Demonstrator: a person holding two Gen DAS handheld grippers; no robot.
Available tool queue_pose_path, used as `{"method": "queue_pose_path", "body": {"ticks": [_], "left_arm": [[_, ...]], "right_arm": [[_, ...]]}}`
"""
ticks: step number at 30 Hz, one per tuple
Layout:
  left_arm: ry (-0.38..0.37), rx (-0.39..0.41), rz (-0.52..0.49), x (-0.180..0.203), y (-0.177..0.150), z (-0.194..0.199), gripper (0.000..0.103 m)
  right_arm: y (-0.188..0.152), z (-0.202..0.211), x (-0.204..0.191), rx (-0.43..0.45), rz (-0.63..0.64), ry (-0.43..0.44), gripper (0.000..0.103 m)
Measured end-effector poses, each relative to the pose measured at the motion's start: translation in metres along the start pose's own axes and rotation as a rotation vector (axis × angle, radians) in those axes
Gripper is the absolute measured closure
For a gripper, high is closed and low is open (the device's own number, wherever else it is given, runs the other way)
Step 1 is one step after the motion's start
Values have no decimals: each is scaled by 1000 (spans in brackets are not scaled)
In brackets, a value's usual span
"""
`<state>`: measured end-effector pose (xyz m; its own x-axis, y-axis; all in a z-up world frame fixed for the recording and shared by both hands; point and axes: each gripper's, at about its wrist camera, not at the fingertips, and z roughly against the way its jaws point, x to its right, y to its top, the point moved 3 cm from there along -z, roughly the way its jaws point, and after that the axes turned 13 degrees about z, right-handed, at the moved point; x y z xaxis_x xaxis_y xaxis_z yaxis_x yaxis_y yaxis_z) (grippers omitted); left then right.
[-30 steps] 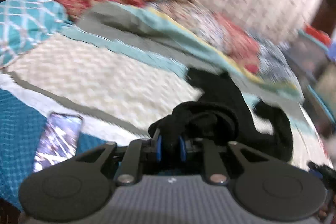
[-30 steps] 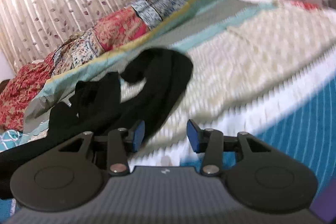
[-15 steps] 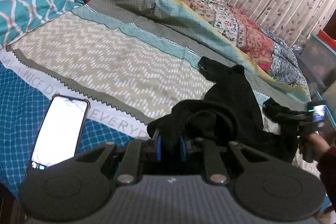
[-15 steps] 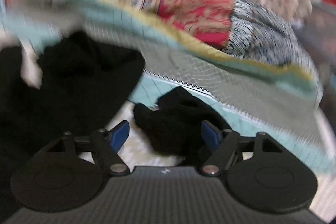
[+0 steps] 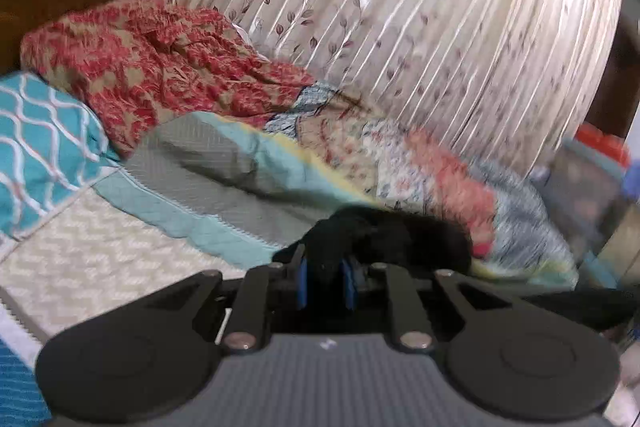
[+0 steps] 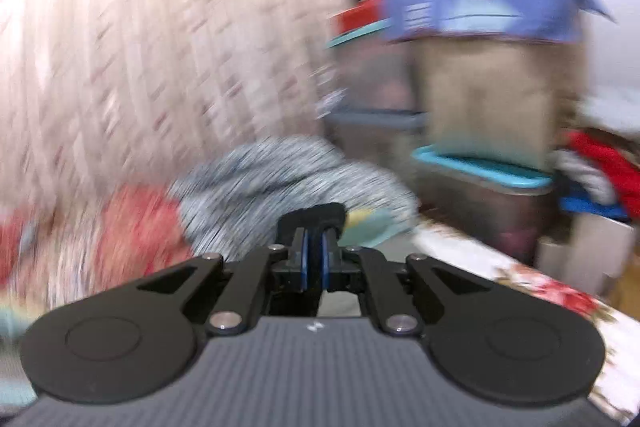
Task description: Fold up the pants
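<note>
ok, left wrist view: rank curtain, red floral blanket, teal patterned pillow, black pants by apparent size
1. curtain
2. red floral blanket
3. teal patterned pillow, cut off at the frame edge
4. black pants, mostly hidden behind the left gripper

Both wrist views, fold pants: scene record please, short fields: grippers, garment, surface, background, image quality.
left gripper: left gripper shut on black pants
right gripper: right gripper shut on a black fold of the pants
garment: bunched at both sets of pads, not laid flat
surface: bed cover, cream zigzag with teal and grey bands
bedding: red floral quilt; teal pillow
background: pleated curtain; storage bins
image quality: right wrist view heavily blurred
</note>
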<state>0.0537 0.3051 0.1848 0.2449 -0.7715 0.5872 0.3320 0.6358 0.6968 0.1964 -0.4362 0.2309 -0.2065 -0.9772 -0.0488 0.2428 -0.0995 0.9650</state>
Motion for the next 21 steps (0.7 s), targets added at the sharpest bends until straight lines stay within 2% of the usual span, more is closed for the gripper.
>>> {"method": "queue_pose_path", "body": {"ticks": [2, 4, 8, 11, 13, 15, 17, 18, 19, 21], "left_arm": [[-54, -83, 120, -13, 1, -9, 87], [-42, -183, 163, -25, -17, -20, 87], [92, -356, 173, -59, -82, -30, 87], [164, -499, 246, -93, -137, -31, 83], [226, -559, 231, -104, -162, -29, 80], [235, -540, 225, -106, -169, -17, 73], [240, -503, 250, -107, -164, -4, 52], [235, -477, 260, -107, -159, 2, 49], [229, -452, 271, -107, -152, 7, 45], [222, -424, 291, -108, -145, 13, 38]], "right_arm": [[-2, 25, 37, 2, -82, -24, 94], [-21, 47, 68, -30, -163, -16, 94], [-107, 69, 100, -199, -251, -46, 94], [-179, 79, 119, -361, -334, -145, 94], [-220, 71, 126, -478, -370, -220, 94], [-245, 82, 137, -528, -453, -234, 88], [-250, 99, 144, -476, -557, -241, 77], [-249, 106, 146, -457, -568, -257, 63], [-244, 112, 146, -437, -560, -271, 56], [-234, 120, 143, -406, -529, -276, 56]]}}
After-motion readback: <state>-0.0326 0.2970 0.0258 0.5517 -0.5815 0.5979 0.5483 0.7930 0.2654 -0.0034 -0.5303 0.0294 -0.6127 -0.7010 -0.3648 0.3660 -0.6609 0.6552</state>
